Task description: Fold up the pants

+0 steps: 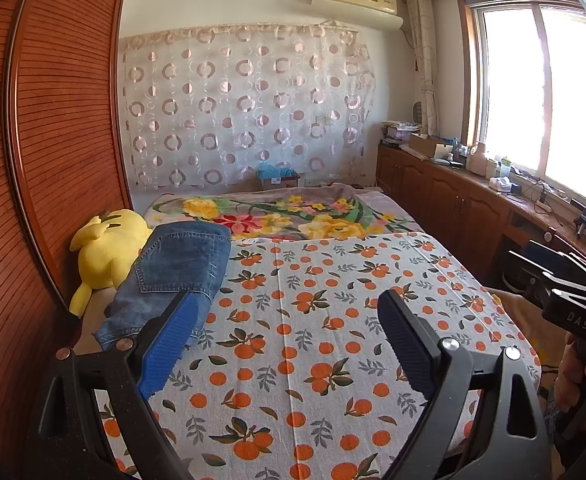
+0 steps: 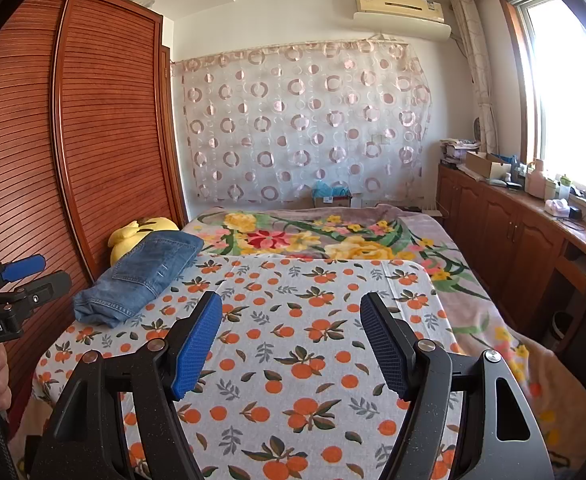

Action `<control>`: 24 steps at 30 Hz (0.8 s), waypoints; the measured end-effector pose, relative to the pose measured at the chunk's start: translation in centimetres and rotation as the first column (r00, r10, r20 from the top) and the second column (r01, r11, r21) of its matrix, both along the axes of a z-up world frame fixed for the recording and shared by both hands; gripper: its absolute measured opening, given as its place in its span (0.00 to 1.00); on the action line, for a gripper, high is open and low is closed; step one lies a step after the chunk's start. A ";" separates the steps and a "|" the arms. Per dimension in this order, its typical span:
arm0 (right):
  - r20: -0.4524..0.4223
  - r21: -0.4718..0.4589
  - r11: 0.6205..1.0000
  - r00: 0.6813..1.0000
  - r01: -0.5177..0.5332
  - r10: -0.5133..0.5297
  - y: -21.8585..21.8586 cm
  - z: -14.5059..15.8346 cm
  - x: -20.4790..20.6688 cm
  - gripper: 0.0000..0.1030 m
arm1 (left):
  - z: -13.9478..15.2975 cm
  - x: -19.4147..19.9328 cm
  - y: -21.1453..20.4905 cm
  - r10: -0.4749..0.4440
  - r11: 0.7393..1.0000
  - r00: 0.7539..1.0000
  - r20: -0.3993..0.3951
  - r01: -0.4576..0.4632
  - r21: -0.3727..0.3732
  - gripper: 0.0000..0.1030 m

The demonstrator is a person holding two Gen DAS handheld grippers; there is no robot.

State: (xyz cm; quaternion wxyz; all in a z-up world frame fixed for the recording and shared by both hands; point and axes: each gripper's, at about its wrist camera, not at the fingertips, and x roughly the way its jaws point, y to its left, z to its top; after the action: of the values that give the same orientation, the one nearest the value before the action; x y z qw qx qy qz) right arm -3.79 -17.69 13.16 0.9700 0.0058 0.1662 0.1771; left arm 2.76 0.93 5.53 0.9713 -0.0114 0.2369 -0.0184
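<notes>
A pair of blue jeans [image 1: 173, 276] lies folded in a compact stack at the left edge of the bed, on the orange-print sheet [image 1: 325, 320]; it also shows in the right wrist view [image 2: 141, 276]. My left gripper [image 1: 289, 344] is open and empty, held above the sheet just right of the jeans. My right gripper [image 2: 291, 344] is open and empty above the sheet, right of the jeans. The right gripper's body shows in the left wrist view [image 1: 573, 300], and the left gripper's body shows in the right wrist view [image 2: 9, 292].
A yellow plush toy [image 1: 105, 252] lies behind the jeans against the wooden wardrobe [image 1: 53, 160]. A floral blanket [image 1: 293, 216] covers the far half of the bed. Wooden cabinets [image 1: 453, 196] with clutter run along the right wall under the window.
</notes>
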 end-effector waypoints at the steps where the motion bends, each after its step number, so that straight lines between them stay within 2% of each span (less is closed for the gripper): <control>1: 0.000 0.000 1.000 1.000 -0.001 0.001 0.0 0.0 0.0 0.71 | 0.0 0.0 0.0 -0.001 1.000 1.000 0.000 0.001 0.000 0.89; 24: 0.004 -0.003 1.000 1.000 0.003 -0.003 0.5 -0.3 -0.3 0.71 | -0.1 -0.1 -0.2 -0.001 1.000 1.000 0.001 0.001 0.002 0.89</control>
State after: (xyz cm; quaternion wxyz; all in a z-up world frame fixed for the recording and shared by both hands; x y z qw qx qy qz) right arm -4.05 -17.16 12.90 0.9707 0.0040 0.1644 0.1752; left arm 2.70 0.76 5.38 0.9714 -0.0105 0.2365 -0.0186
